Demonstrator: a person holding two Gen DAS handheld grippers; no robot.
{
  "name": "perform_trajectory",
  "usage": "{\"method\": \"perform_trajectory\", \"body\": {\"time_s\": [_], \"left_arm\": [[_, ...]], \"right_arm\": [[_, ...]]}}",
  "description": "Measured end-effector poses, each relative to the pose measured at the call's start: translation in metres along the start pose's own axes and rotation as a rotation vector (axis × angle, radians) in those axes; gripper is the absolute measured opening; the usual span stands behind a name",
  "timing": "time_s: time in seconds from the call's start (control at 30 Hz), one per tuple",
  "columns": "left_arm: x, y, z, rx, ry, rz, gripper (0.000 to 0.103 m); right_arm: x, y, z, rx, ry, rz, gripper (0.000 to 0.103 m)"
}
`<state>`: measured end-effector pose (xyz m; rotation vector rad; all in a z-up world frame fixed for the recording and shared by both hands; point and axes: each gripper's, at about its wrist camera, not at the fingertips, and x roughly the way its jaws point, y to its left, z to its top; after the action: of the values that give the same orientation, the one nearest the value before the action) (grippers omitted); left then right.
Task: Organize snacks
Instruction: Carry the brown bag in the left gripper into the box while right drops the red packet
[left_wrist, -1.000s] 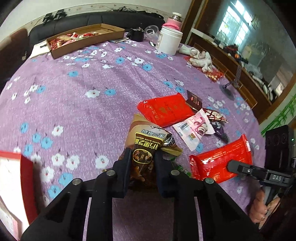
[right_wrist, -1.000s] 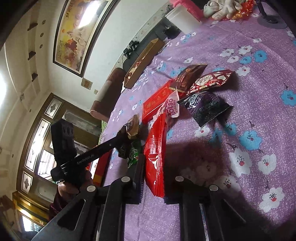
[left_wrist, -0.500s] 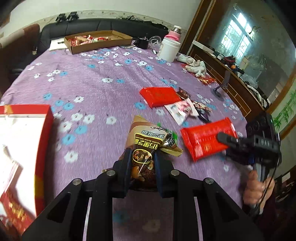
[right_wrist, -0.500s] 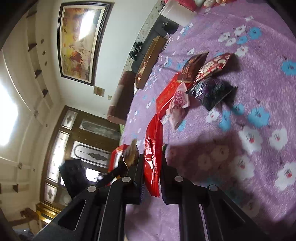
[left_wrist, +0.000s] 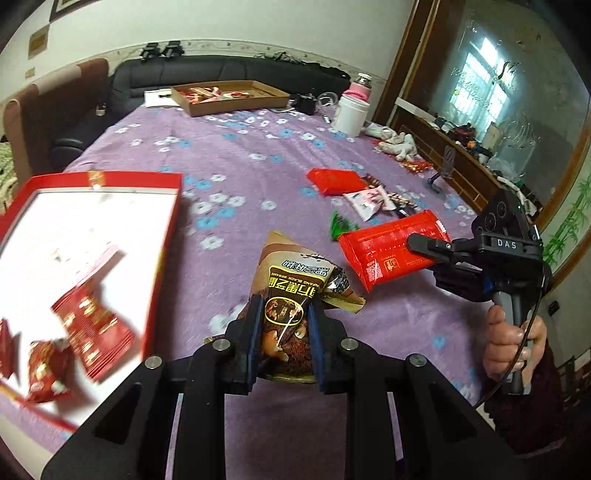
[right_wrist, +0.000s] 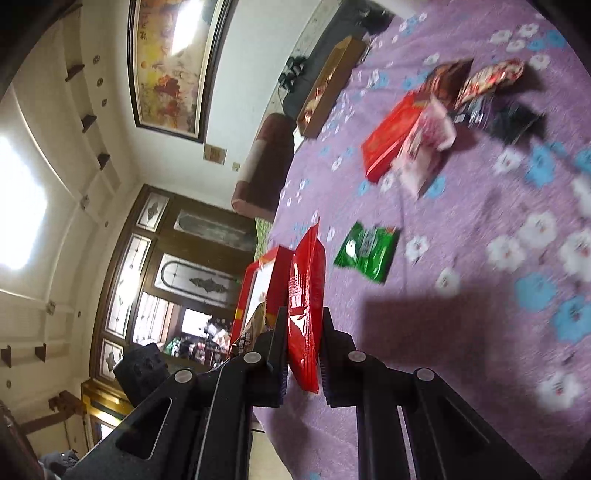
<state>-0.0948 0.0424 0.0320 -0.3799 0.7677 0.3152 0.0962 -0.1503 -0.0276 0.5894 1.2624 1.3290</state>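
- The table (left_wrist: 258, 177), under a purple flowered cloth, carries everything; a second ago the left wrist view showed mostly cloth and loose packets, and now the red gift box (left_wrist: 162, 258) fills its near left edge.
- That box lies open with a white lining, and red snack packets (left_wrist: 92, 328) already sit in its near end, so it looks like the place where the snacks are gathered.
- A brown cardboard tray (left_wrist: 229, 98) of other snacks stays at the far edge, untouched.
- The right gripper (right_wrist: 303, 343) is clenched on a flat red packet (right_wrist: 306, 295), held edge-up off the cloth; it has swung from the loose pile towards the box, whose red rim now shows just behind it.
- The left gripper (left_wrist: 284, 332) grasps a brown black-sesame pouch (left_wrist: 291, 288), lifted clear of the table and carried leftward, near the box's right wall.
- A small green packet (right_wrist: 365, 251) now lies uncovered on the cloth, with a red pack (left_wrist: 332, 181) and several small sachets further right.
- Judging by this, both packets are on their way in, and the leftovers need further trips.
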Motion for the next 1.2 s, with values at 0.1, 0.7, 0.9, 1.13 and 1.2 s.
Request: {"method": "perform_trajectory", "body": {"time_s": [0.1, 0.7, 0.9, 1.13, 1.2], "left_arm": [[-0.010, 0.007, -0.003, -0.009, -0.030, 0.035, 0.020], [-0.026, 0.032, -0.009, 0.002, -0.078, 0.101, 0.041], [-0.012, 0.013, -0.011, 0.098, -0.038, 0.114, 0.077], [0.034, 0.004, -0.017, 0.140, 0.122, 0.092, 0.080], [0.039, 0.004, -0.016, 0.135, 0.127, 0.081, 0.078]], "right_arm": [[0.012, 0.005, -0.005, -0.004, 0.028, -0.004, 0.014], [0.038, 0.016, -0.011, -0.043, 0.021, -0.160, 0.014], [0.034, -0.004, -0.013, -0.008, 0.030, -0.110, 0.018], [0.033, -0.015, -0.010, 0.040, 0.054, -0.031, 0.023], [0.032, -0.016, -0.010, 0.038, 0.058, -0.020, 0.023]]}}
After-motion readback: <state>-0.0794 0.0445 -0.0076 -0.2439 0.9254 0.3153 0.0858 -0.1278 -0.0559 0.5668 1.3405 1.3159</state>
